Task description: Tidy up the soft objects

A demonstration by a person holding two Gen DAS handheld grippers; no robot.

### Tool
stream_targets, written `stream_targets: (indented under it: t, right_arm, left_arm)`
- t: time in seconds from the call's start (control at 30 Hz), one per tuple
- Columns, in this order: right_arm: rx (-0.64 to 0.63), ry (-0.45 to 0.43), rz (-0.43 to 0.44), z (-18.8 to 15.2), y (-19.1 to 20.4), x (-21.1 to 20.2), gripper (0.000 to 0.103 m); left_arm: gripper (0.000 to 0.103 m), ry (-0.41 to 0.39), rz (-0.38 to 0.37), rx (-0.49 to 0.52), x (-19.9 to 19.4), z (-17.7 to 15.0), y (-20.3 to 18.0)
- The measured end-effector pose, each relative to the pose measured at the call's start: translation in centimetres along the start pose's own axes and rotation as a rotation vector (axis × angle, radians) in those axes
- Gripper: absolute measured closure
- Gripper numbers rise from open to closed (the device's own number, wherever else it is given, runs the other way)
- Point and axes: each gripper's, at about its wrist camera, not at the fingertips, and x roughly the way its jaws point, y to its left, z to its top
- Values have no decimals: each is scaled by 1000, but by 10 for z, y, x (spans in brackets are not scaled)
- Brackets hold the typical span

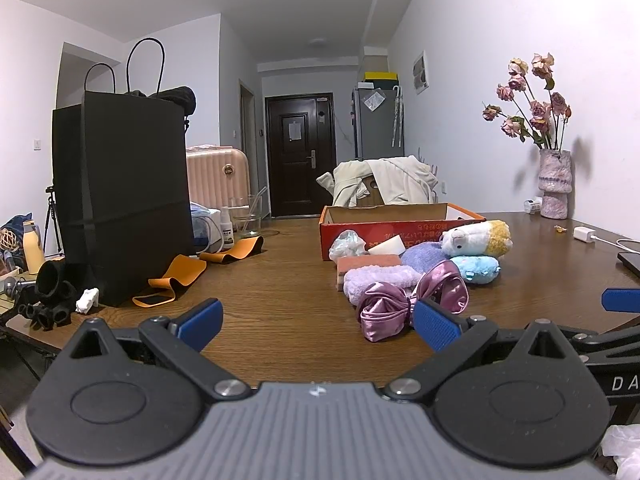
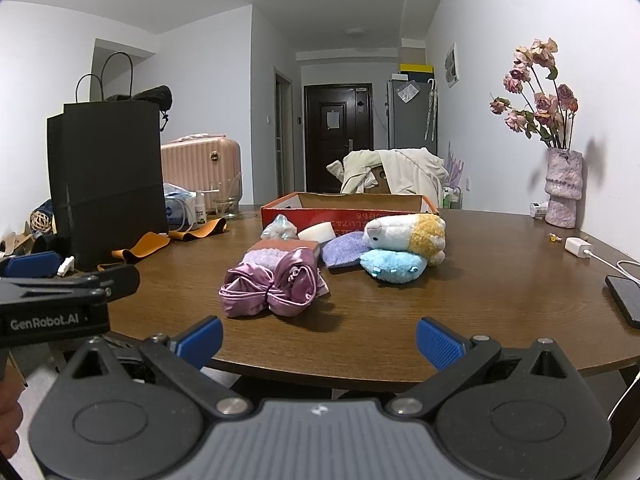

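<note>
A pile of soft things lies on the brown table in front of a red cardboard box [image 1: 400, 224] [image 2: 344, 210]. Nearest is a pink satin bow [image 1: 404, 304] [image 2: 272, 288] on a fluffy lilac band [image 1: 376, 282]. Behind sit a white and yellow plush toy [image 1: 478, 238] [image 2: 408, 234], a light blue plush [image 1: 478, 270] [image 2: 394, 266], a purple cloth [image 1: 424, 254] [image 2: 344, 250], a white sponge [image 2: 318, 232] and a crumpled plastic bag [image 2: 280, 228]. My left gripper [image 1: 318, 326] is open, its right finger just before the bow. My right gripper [image 2: 320, 340] is open at the table's near edge, holding nothing.
A tall black paper bag [image 1: 124, 200] [image 2: 106, 184] stands at the left with orange straps [image 1: 180, 280] at its foot. A vase of dried roses [image 2: 562, 184], a white charger [image 2: 578, 246] and a phone [image 2: 626, 300] sit at the right. Bare tabletop [image 2: 460, 304] lies between.
</note>
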Motion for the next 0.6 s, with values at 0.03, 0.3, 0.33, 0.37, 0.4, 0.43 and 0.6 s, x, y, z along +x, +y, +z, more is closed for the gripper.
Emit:
stream_targets:
  t: [0.03,0.3,0.33,0.37,0.4,0.43,0.6]
  right_arm:
    - [0,0,0,0,0,0,0]
    - [1,-3,-2,0,0,0,0]
    - [1,-4,-2,0,0,0,0]
    - [2,-3,-2,0,0,0,0]
    - [1,-3,-2,0,0,0,0]
    - [1,-4,-3,0,0,0,0]
    - [-2,-10,-1,0,0,-1,0]
  left_arm:
    - [0,0,0,0,0,0,0]
    - [0,0,1,0,0,0,0]
    - [0,0,0,0,0,0,1]
    - [0,0,1,1,0,0,1]
    - [0,0,2,1,0,0,1]
    - [0,0,2,1,0,0,1]
    - [0,1,3,1,0,1,1]
